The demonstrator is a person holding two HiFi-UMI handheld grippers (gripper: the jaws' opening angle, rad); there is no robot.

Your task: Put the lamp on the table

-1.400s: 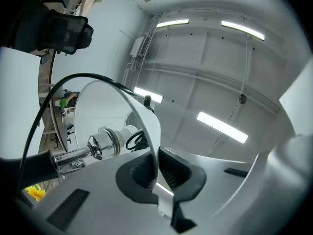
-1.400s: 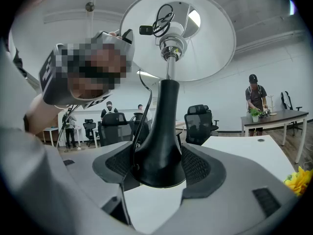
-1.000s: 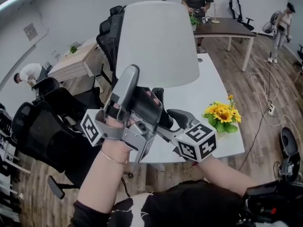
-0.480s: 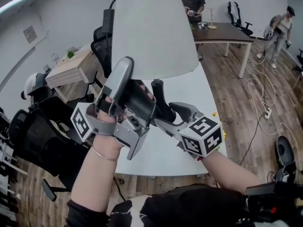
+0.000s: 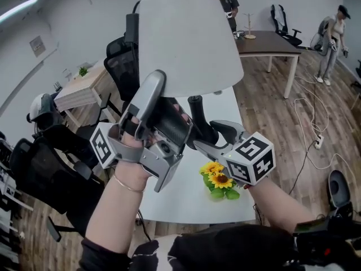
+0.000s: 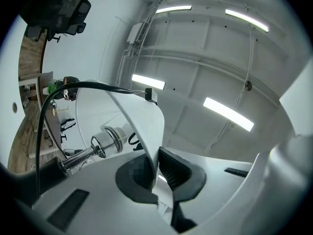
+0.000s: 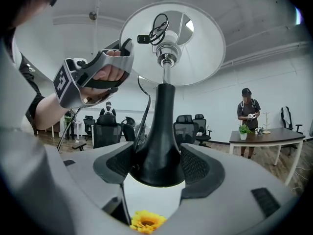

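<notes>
While the white tabletop (image 5: 169, 199) waits below, the lamp (image 5: 186, 38) is held in the air above it, not yet set down. Its wide shade would probably make it top-heavy in a single grip, so two grips share it. The right gripper (image 7: 161, 168) has its jaws clamped around the black base (image 7: 164, 126), taking the weight. The left gripper (image 6: 156, 168) has its jaws clenched on the thin shade rim, steadying the top. The sunflowers (image 5: 217, 180) sit near the tabletop's close edge, so the bare surface beyond them looks like the landing spot.
</notes>
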